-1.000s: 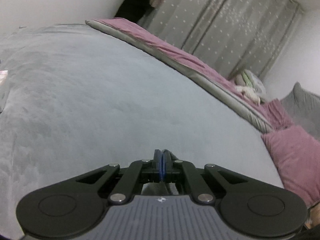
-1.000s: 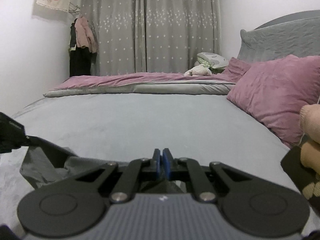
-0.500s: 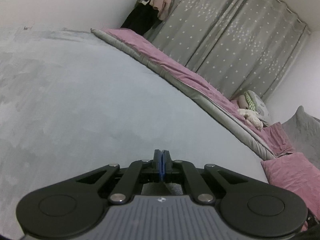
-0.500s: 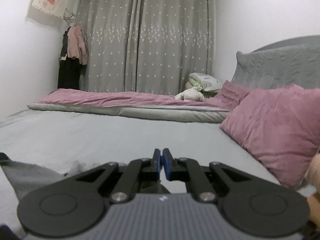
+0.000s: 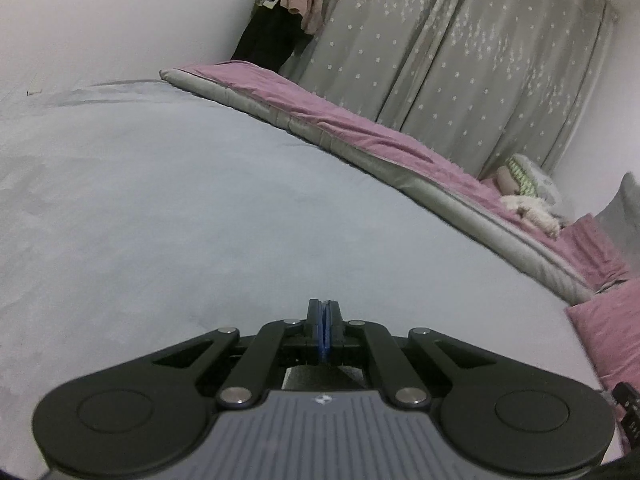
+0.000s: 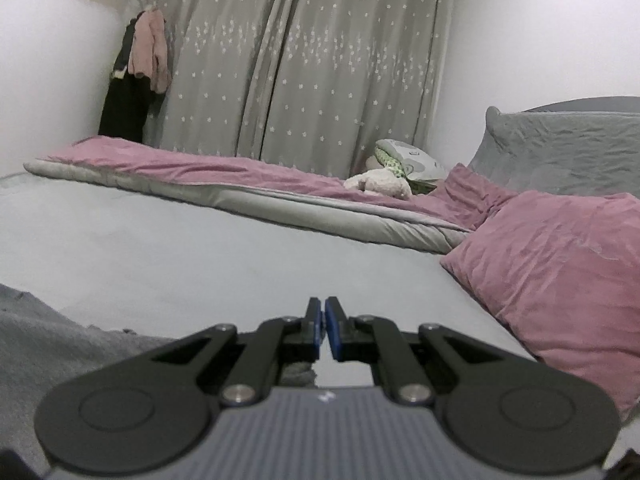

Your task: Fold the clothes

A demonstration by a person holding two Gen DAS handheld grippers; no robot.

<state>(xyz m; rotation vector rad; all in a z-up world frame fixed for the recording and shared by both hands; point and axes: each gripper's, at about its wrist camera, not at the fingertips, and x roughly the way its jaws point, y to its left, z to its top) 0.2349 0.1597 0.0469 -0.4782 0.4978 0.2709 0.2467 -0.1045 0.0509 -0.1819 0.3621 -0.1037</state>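
Grey garment (image 6: 48, 340), rumpled, low on the bed at the right wrist view's left edge.

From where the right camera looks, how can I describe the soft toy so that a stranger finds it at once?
Start at the grey star-dotted curtain, then go down to the pink quilt folded along the bed's far side. The soft toy lies at the quilt's right end, near the pillows. It alone is cream and fluffy; the cushion behind it has green patterning.
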